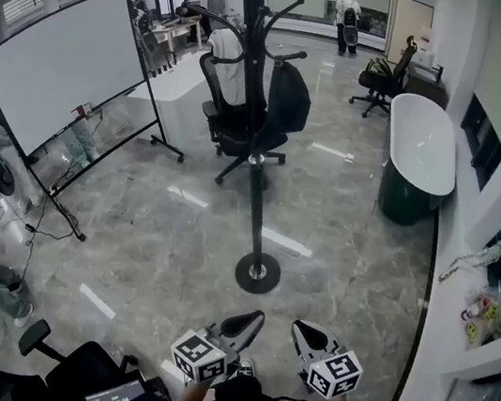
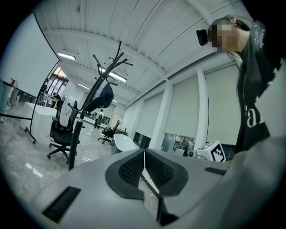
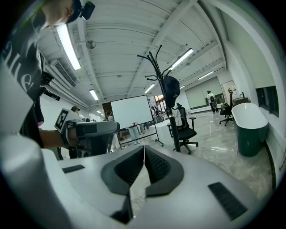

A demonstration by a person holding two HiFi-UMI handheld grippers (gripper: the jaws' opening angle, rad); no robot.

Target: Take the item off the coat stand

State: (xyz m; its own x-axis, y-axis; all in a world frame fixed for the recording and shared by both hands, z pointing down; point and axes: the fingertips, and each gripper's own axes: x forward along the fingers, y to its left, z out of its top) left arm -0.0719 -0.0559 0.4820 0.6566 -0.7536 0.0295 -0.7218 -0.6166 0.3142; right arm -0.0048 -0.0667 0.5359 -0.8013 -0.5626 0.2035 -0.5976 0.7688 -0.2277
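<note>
A black coat stand rises from a round base on the marble floor, a few steps ahead of me. A dark cap-like item hangs from one of its upper hooks. It also shows as the dark cap in the left gripper view and as the cap in the right gripper view. My left gripper and right gripper are held low, close to my body and well short of the stand. Both are shut with nothing in them, the left gripper and the right gripper with pads pressed together.
A black office chair with a white garment stands right behind the stand. A whiteboard on wheels is at the left, with cables on the floor beside it. A white-and-green tub is at the right. Another chair sits by my left side. A person stands far off.
</note>
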